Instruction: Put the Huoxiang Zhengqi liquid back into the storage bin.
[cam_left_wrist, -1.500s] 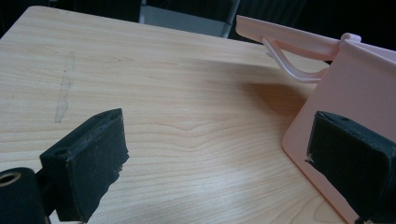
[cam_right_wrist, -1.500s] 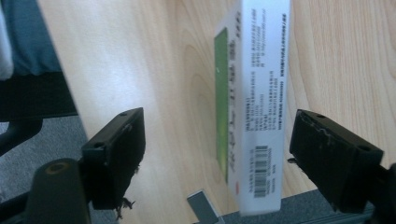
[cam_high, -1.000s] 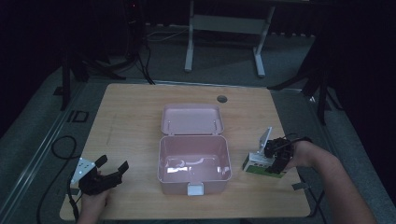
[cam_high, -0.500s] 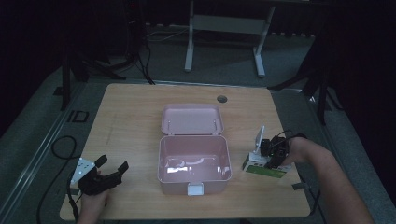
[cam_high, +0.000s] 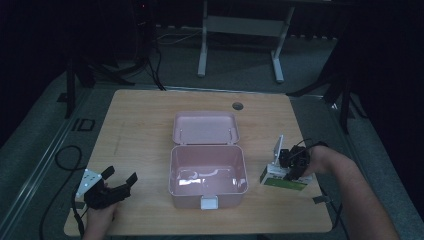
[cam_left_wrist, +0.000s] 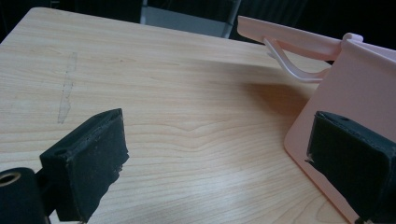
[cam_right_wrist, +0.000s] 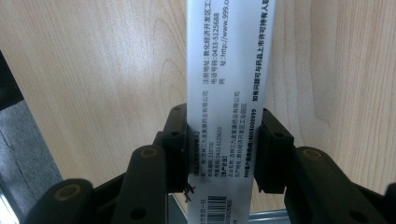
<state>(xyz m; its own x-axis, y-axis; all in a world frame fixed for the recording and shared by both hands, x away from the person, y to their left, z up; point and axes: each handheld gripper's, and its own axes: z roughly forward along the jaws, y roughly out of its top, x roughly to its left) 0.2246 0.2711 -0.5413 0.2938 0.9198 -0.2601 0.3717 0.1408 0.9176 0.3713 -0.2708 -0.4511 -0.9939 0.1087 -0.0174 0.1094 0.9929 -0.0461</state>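
Your right gripper (cam_high: 286, 167) pinches a white and green medicine box (cam_right_wrist: 229, 93) across its narrow printed side, both pads pressed flat against it, and the box lies on the wooden table (cam_high: 145, 125) just to the outer side of the open pink lunch box (cam_high: 207, 170). Your left gripper (cam_high: 107, 187) rests low at the near left corner of the table with its jaws spread wide and nothing between them; the pink container's side wall (cam_left_wrist: 355, 93) sits just beyond its right pad.
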